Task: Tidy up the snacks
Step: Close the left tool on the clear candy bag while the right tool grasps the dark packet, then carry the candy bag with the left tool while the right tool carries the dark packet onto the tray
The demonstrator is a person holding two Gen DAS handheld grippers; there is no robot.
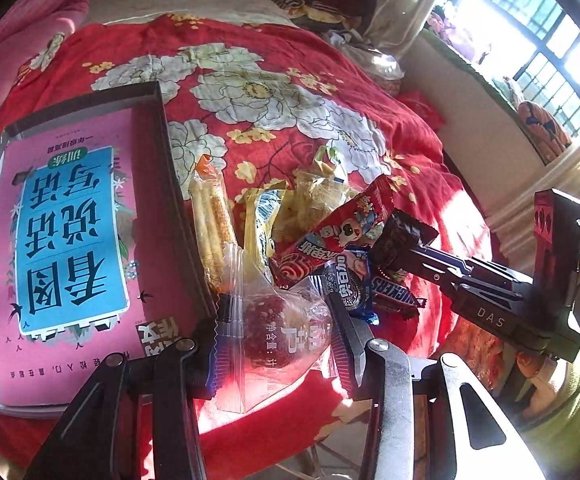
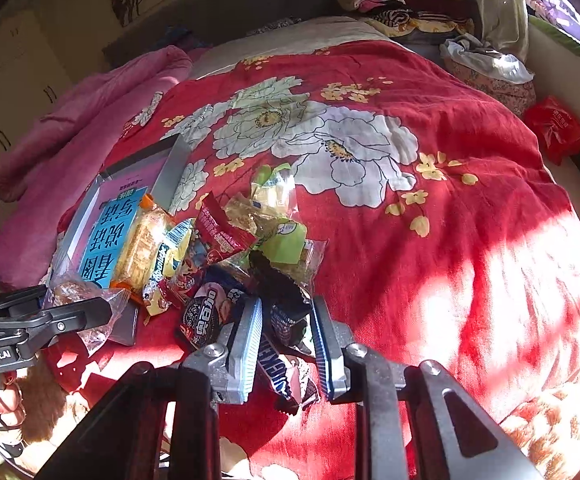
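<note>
Bed with a red floral quilt (image 2: 430,208), sunlit from the right window. Your left gripper (image 1: 273,340) is clamped on a clear plastic packet holding a dark red sweet (image 1: 273,328), lifted at the pile's near edge, presumably bound for the shallow grey tray lined with a pink book (image 1: 69,240) just beside it. Your right gripper (image 2: 285,320) pinches a dark brown crinkled wrapper (image 2: 277,280) above the Snickers bar (image 2: 285,372). The remaining snack pile (image 2: 225,240) lies heaped beside the tray, unsorted.

Beside one tray (image 1: 161,128) with one pink book (image 1: 69,240) lie about nine snacks (image 1: 330,236). Two grippers (image 1: 273,344) (image 2: 285,344) show.
</note>
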